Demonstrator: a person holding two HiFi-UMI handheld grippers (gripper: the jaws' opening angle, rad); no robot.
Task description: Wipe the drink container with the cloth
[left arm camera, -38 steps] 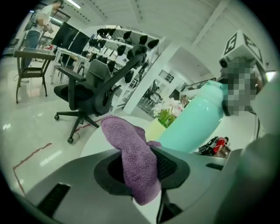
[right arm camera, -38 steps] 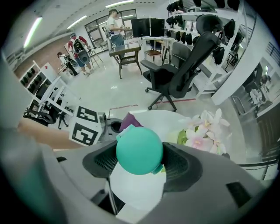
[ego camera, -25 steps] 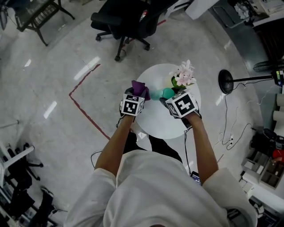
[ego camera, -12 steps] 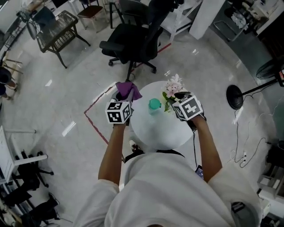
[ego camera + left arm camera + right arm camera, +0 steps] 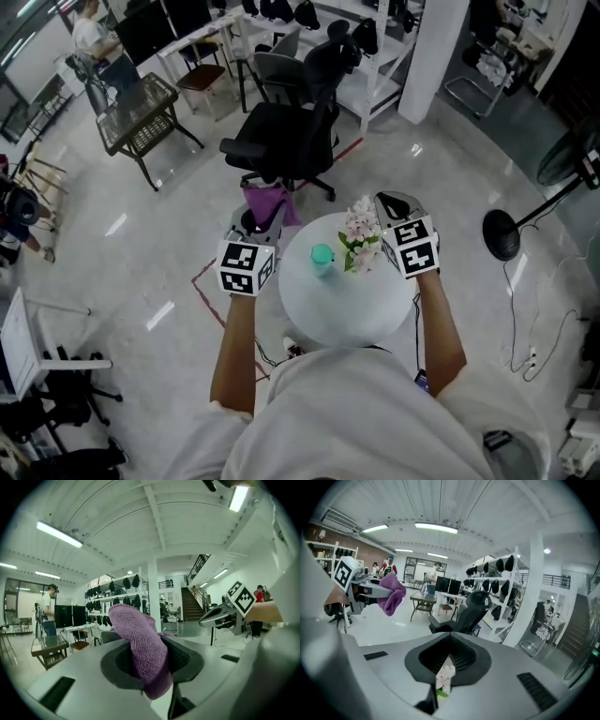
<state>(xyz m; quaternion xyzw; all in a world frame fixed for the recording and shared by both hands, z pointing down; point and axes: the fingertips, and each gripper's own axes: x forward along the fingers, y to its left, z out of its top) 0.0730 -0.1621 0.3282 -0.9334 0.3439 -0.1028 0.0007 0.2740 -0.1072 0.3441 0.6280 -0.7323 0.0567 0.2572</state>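
Item 1: left gripper — jaws clamped on the purple cloth. The cloth rises out of the pads and folds over at its top. In the head view the gripper sits off the left edge of the round white table.

Item 2: right gripper — jaws have just been closing and now meet, with nothing gripped between them. The pink-and-white flowers show only through the slit below the jaws.

Item 3: drink container, teal. It stands upright on the table just left of the flowers, between the two grippers and touched by neither.

Item 4: black office chair, on the floor beyond the table
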